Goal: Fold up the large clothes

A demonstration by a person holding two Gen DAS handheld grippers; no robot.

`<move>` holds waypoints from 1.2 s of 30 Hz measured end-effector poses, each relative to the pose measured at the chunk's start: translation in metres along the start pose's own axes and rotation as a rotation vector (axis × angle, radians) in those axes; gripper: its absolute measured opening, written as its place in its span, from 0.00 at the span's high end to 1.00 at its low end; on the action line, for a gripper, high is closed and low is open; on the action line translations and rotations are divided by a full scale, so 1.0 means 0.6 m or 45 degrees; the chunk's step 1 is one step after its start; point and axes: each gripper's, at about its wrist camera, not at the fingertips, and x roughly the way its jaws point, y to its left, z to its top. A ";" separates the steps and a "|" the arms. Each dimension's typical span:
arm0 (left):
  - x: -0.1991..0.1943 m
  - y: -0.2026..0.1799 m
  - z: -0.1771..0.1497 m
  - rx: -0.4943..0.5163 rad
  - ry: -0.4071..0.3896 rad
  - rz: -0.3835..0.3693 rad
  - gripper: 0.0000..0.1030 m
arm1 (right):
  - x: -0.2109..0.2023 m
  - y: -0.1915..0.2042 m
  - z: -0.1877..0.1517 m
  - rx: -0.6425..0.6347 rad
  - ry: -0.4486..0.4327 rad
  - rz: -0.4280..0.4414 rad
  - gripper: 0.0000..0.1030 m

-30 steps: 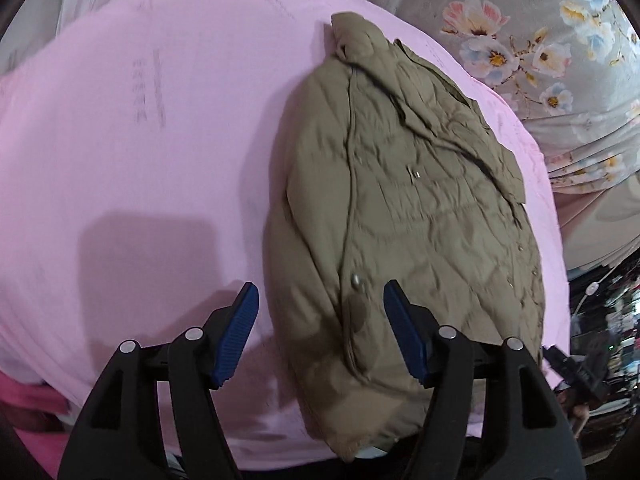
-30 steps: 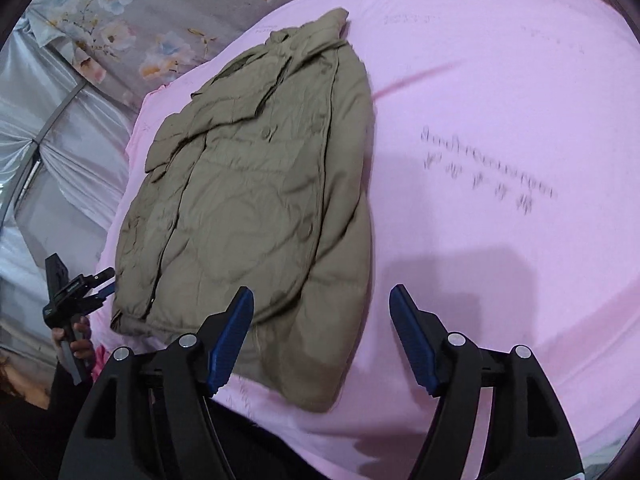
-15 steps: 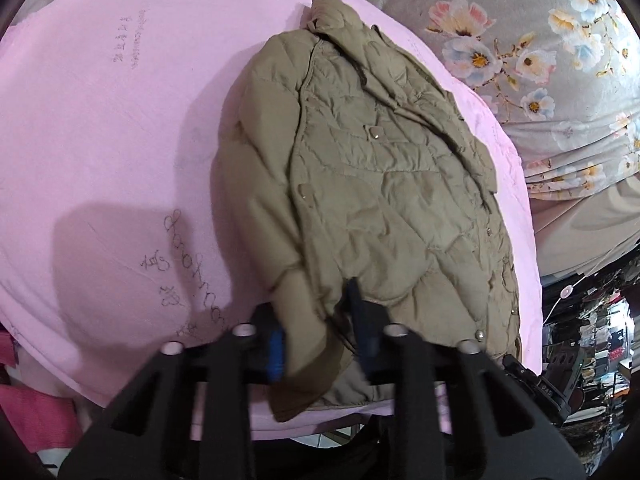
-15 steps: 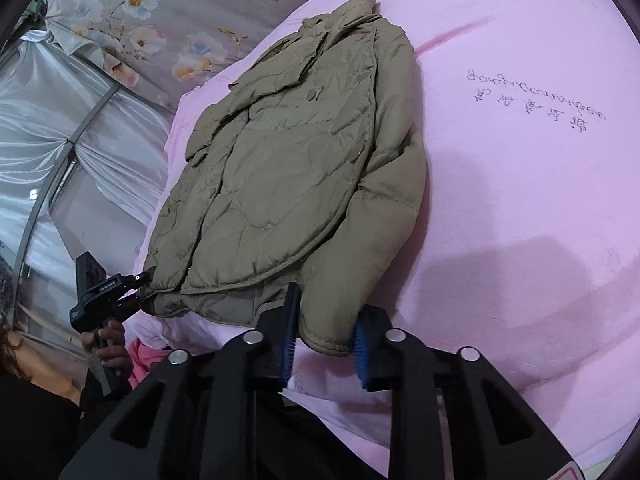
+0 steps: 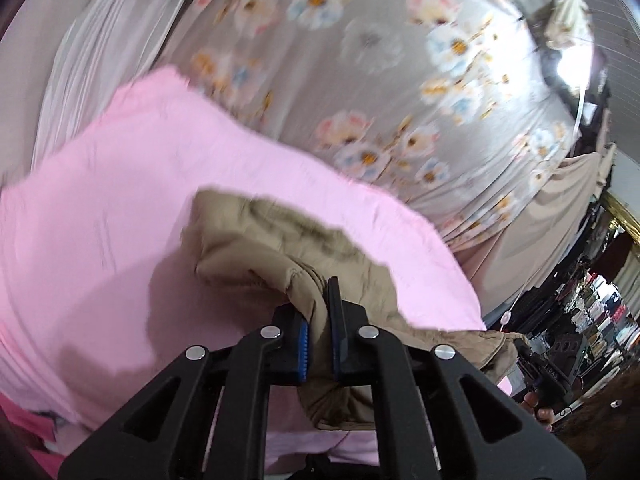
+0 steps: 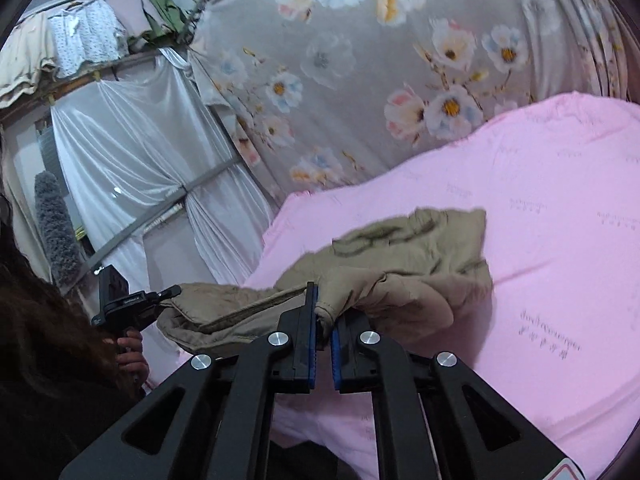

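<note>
A khaki quilted jacket (image 5: 280,240) lies on a bed covered by a pink sheet (image 5: 100,200), its near hem raised off the sheet by two handheld grippers. Starting at the left, the left gripper (image 5: 318,344) has its jaws closing on a bunched fold of the hem; the blue pads (image 5: 304,350) press the cloth from both sides, and loose fabric sags just below and to the right of the jaws. Beyond the jaws, the jacket's body and collar rest on the sheet. Moving right, the right gripper (image 6: 324,350) is also closing, and it pinches a thinner edge of the hem close to the tips of its jaws, with a puffy sleeve bulging just right of them. To the left of these jaws the hem stretches across to the other gripper, held in a hand (image 6: 130,350). Behind the bed hangs a grey floral curtain (image 6: 360,60). The risks, as a judgement: the right grip looks shallow, so the slippery padded cloth could slide free as the hem is carried toward the collar. Uneven lifting could skew the fold, and the loose sleeve may flop out or bunch underneath. Motion blur hides finer detail.
</note>
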 end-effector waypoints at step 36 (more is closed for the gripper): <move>0.557 0.179 0.033 0.086 0.245 0.543 0.88 | 0.541 -0.290 0.004 0.224 0.272 -0.732 0.96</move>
